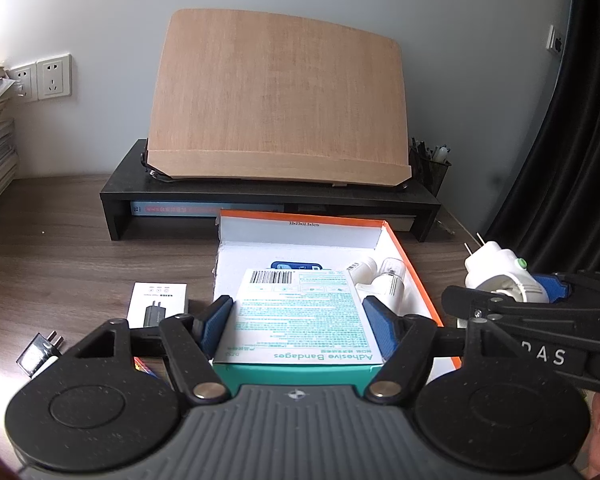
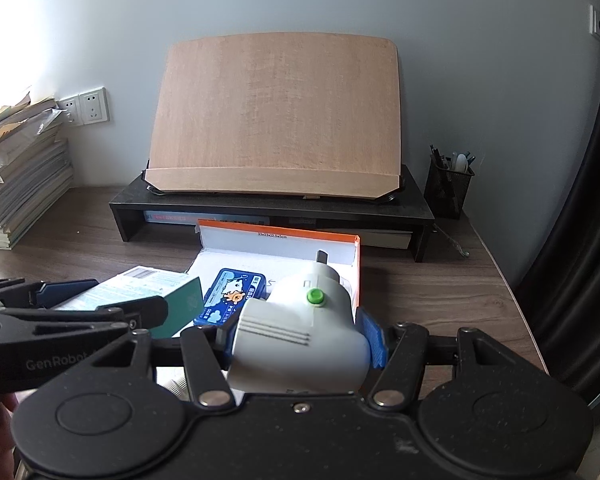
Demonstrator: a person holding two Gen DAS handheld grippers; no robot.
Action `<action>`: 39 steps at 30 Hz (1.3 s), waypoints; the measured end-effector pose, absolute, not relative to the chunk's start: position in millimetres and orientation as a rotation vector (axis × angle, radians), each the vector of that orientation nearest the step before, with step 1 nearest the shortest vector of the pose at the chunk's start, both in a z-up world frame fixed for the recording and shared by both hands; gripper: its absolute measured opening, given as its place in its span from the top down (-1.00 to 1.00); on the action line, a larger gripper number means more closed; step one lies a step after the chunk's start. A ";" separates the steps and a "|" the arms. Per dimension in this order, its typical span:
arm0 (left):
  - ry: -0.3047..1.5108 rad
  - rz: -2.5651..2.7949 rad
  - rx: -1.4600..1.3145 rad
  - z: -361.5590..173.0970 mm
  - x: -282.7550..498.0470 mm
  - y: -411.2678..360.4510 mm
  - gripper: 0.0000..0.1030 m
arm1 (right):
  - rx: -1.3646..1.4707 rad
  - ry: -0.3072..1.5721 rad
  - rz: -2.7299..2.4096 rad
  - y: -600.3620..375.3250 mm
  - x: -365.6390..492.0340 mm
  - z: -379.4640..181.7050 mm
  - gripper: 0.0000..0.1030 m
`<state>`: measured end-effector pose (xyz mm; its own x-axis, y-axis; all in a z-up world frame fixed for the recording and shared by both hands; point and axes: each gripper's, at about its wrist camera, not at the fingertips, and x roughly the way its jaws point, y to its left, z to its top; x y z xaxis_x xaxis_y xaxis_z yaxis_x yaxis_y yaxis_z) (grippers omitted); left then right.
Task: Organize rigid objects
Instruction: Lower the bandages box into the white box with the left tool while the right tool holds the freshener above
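The open box (image 1: 416, 264) lies on the tabletop (image 1: 80, 248) before the monitor riser (image 1: 268, 196); left of the box lies a charger carton (image 1: 156, 304), right of the riser a pen cup (image 2: 448, 190).

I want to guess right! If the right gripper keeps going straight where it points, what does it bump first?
Probably the orange box: the right gripper holds the white plug aimed down at its near right part. Depth is unclear.

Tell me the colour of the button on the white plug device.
Green button, clearest in the right wrist view.
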<state>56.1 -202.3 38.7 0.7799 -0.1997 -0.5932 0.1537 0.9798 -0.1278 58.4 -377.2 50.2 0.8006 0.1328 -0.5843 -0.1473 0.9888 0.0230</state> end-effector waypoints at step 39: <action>0.697 -0.184 -0.070 20.2 87.7 -221.5 -0.39 | -0.024 0.656 0.180 -384.4 116.8 40.6 -0.35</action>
<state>87.7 -221.5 20.2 0.7512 -0.1920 -0.6315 0.1452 0.9814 -0.1256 116.8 -384.4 40.6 0.7773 0.1590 -0.6088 -0.1741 0.9841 0.0349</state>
